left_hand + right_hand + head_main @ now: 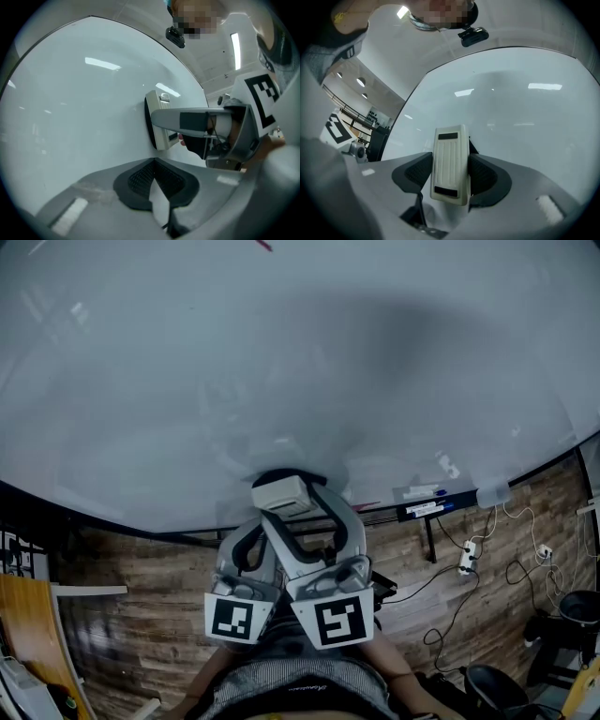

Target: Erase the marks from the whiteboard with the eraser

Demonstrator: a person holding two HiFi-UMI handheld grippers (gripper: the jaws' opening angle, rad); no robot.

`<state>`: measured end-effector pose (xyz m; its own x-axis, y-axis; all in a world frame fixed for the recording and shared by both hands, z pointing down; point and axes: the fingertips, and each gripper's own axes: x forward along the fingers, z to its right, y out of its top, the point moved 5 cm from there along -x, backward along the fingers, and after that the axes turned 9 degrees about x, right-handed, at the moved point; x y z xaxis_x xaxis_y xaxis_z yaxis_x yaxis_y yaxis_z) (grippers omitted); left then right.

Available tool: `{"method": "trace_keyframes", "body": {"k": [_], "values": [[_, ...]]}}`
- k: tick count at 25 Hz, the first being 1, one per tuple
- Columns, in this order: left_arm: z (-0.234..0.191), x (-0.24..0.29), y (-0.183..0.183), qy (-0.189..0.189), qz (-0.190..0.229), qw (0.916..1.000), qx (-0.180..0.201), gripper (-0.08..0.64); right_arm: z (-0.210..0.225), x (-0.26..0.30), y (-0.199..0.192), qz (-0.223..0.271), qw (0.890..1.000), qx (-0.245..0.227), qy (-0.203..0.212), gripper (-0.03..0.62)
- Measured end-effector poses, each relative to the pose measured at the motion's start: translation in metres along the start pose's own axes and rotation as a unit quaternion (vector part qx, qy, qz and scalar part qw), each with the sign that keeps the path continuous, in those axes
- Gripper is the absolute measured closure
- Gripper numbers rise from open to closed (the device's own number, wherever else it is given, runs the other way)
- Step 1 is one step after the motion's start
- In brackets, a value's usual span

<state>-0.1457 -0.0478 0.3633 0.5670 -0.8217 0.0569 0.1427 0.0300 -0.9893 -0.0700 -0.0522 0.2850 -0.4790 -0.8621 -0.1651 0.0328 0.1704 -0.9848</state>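
Note:
The whiteboard [281, 362] fills most of the head view, with a short red mark [263, 245] at its top edge. A cream eraser [450, 164] stands upright between the pads of my right gripper [450, 176], which is shut on it. In the left gripper view the eraser [157, 119] has its dark felt face flat against the whiteboard [70, 103]. In the head view the eraser [281, 493] sits low on the board, at the middle. My left gripper [154, 164] is shut with nothing between its pads, just left of the right gripper [286, 501].
A ledge with pens [427, 507] runs along the board's lower right edge. On the wooden floor lie a power strip with cables [466, 559], dark chair bases [577, 606] at the right, and a wooden panel [28, 634] at the left.

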Motion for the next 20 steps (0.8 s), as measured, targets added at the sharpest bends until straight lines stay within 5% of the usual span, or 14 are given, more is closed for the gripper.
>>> {"method": "trace_keyframes", "body": {"k": [6,20], "values": [[0.030,0.024,-0.003,0.024,-0.012,0.9996,-0.007,0.557,0.044,-0.020,-0.002,-0.009,1.000,0.002,0.008,0.337],[0.113,0.089,0.018,0.015,-0.012,0.9998,-0.002,0.557,0.134,-0.068,0.002,-0.014,1.000,0.001,0.011,0.336]]}}
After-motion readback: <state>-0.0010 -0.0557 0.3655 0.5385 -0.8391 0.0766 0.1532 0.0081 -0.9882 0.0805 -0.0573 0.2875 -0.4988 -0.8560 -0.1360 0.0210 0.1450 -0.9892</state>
